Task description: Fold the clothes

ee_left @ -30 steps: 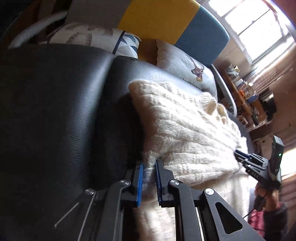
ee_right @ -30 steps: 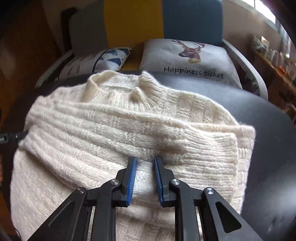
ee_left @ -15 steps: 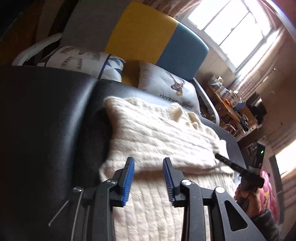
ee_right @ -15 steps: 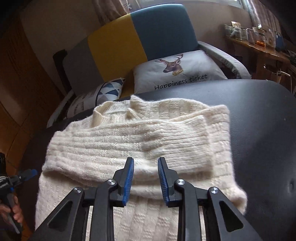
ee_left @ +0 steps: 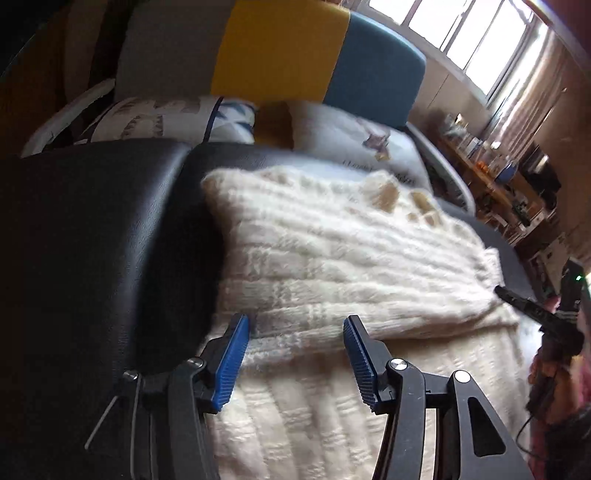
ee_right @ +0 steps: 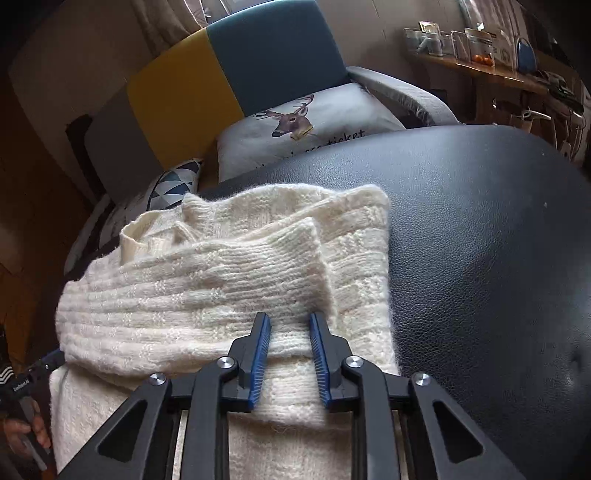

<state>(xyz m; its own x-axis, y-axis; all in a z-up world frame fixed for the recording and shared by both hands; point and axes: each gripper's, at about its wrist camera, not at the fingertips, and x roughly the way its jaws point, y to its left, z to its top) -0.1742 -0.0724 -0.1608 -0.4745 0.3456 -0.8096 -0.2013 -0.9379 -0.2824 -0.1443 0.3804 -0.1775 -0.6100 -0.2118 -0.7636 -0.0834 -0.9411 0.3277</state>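
Observation:
A cream knit sweater [ee_left: 332, 258] lies on a black leather surface [ee_left: 92, 240], its sleeves folded across the body and its collar at the far end. My left gripper [ee_left: 295, 328] is open and empty, just short of the folded sleeve's near edge on the sweater's left side. In the right wrist view the sweater [ee_right: 221, 280] shows a sleeve cuff lying on top. My right gripper [ee_right: 290, 325] is open and empty, with its fingers over the sleeve edge near the sweater's right side. The right gripper also shows in the left wrist view [ee_left: 532, 306].
Behind the black surface [ee_right: 480, 240] stands a yellow, blue and grey chair [ee_right: 236, 81] holding a deer-print pillow [ee_right: 306, 122] and a triangle-pattern pillow [ee_left: 177, 118]. A cluttered wooden shelf [ee_right: 480, 66] runs along the right under windows [ee_left: 461, 33].
Both grippers have let go of the sweater sleeve and opened, the left one widely. Both have pulled back slightly from the folded sleeves, which now lie flat across the body.

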